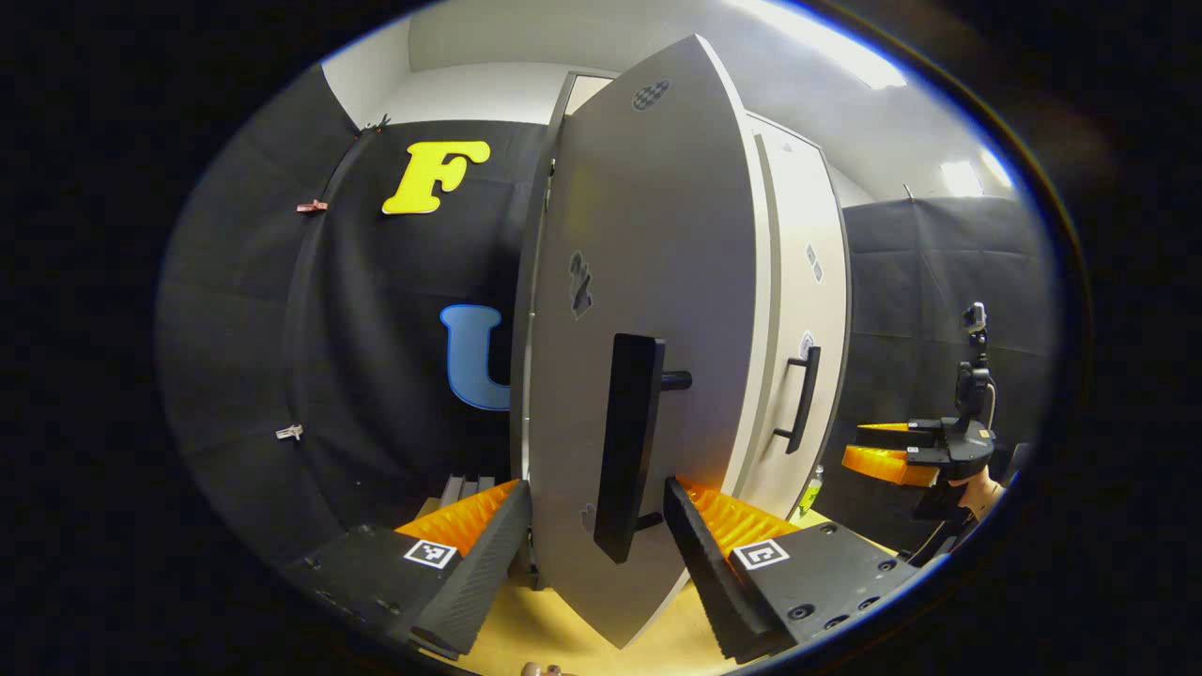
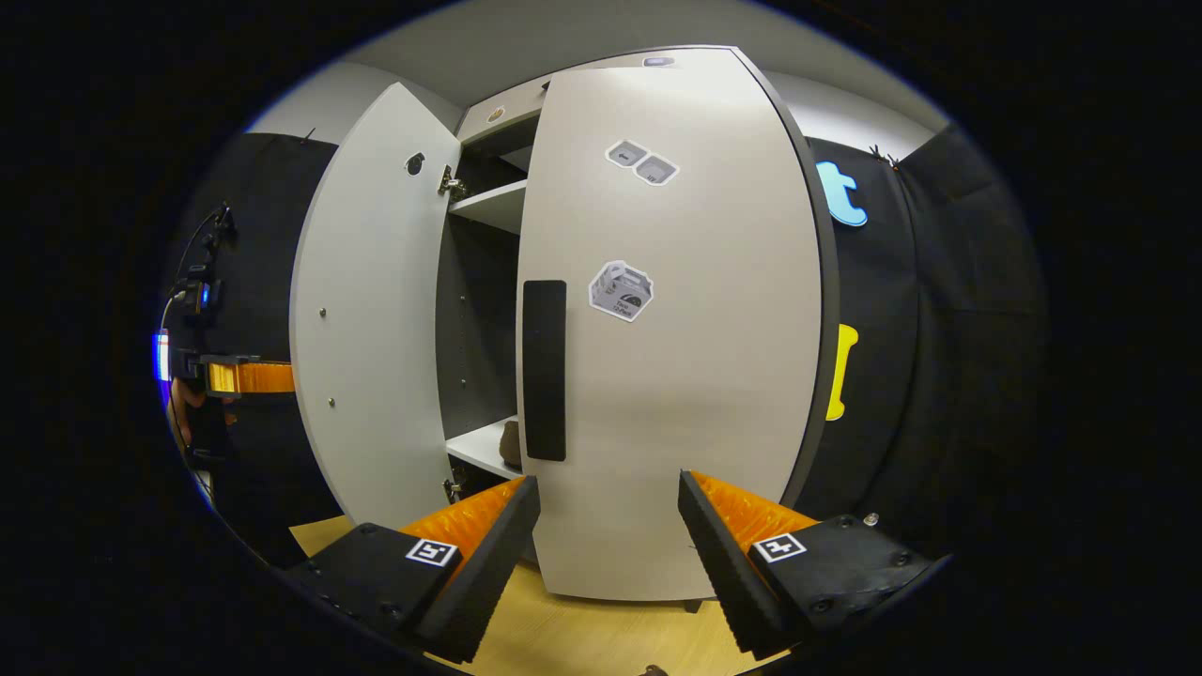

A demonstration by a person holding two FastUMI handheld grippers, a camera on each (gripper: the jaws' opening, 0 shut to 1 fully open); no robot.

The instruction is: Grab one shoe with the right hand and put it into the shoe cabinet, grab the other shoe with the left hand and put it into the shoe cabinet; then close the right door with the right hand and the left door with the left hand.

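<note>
Left hand-held gripper [image 1: 598, 540] sits spread wide right at the shoe cabinet's left door [image 1: 648, 282], fingers either side of its black handle [image 1: 627, 451], not pinching it. That door stands ajar. In the right gripper view there's a gap between the doors with shelves [image 2: 488, 202] inside, and a brownish shoe [image 2: 510, 443] on the low shelf, partly hidden. Right door [image 2: 695, 376] looks pretty much closed, right hand-held gripper [image 2: 608, 535] spread open just in front, near its handle [image 2: 544, 369]. Floor [image 2: 601, 638] is light wood.
</note>
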